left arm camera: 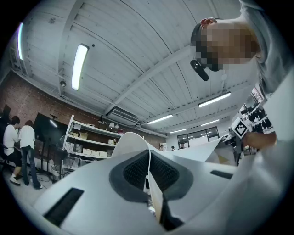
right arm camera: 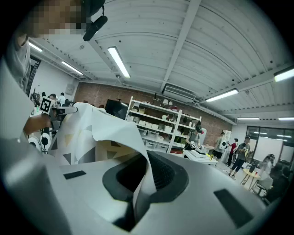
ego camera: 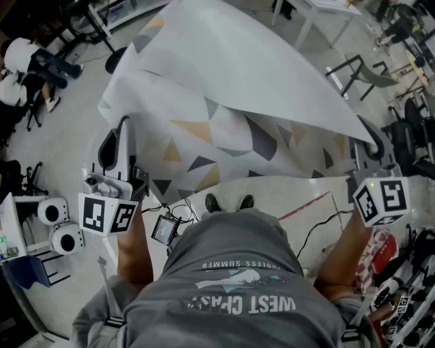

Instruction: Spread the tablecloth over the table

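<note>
The tablecloth (ego camera: pixel 224 95), white with grey and yellow triangles, hangs billowed in the air in front of me, over the floor. My left gripper (ego camera: pixel 121 129) is shut on its near left edge. My right gripper (ego camera: pixel 371 134) is shut on the near right edge. In the left gripper view a thin fold of the tablecloth (left arm camera: pixel 149 158) stands pinched between the black pads (left arm camera: pixel 133 170) of the left gripper (left arm camera: pixel 148 172). In the right gripper view the tablecloth (right arm camera: pixel 98 128) drapes down into the closed right gripper (right arm camera: pixel 146 176). Each gripper carries a marker cube (ego camera: pixel 105 214).
A white table (ego camera: pixel 319 8) stands far ahead on the right, with chairs (ego camera: pixel 360 71) beside it. White round devices (ego camera: pixel 58 228) sit at my left. Cables and a red tape line (ego camera: pixel 306 204) cross the floor by my feet. Shelves (right arm camera: pixel 161 124) and people (right arm camera: pixel 239 156) fill the room's edge.
</note>
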Demonstrator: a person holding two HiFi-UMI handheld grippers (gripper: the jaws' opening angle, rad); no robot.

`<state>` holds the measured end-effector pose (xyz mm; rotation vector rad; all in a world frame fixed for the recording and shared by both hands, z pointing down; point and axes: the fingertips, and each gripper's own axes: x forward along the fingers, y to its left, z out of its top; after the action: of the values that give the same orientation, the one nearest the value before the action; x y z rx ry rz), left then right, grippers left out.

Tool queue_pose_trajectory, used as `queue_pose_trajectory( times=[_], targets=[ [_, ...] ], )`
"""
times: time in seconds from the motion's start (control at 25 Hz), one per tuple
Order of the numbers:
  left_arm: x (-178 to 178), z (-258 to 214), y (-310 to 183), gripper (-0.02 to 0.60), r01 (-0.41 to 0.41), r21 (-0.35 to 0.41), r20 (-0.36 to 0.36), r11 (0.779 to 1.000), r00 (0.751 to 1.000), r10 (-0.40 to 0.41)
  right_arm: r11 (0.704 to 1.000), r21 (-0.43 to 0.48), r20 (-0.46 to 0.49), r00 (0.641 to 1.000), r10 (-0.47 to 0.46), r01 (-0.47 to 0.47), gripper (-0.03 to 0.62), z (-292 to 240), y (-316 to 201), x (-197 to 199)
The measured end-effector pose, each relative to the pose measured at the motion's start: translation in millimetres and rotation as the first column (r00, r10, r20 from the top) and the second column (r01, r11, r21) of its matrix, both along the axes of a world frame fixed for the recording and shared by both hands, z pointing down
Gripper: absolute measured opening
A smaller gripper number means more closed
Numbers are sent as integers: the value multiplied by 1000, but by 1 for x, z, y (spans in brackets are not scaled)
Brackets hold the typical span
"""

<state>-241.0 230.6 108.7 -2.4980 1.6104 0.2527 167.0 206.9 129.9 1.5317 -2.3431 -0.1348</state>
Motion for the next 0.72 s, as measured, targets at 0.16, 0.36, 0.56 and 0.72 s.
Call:
queue_pose_trajectory(
  times=[0.16,0.36,0.56,0.72],
  targets=[
    [0,0,0,-2,0,1,-1,1000,1000,0,1000,0,1,1000,4,-4,25,0,0,1],
    [-1,-1,-3,-1,-4,-1,-2,1000,1000,4,1000,6,0,1000,5,-5,25,-1,-1,0],
    [-4,4,-5,-1,-19,-9,-8,1000,1000,19,999,-1,23,999,38,-38,26,4,3,-1],
    [-6,6,-12,-2,-36,-16,-13,999,999,36,998,-7,49,997,64,-64,28,5,1,0]
  ],
)
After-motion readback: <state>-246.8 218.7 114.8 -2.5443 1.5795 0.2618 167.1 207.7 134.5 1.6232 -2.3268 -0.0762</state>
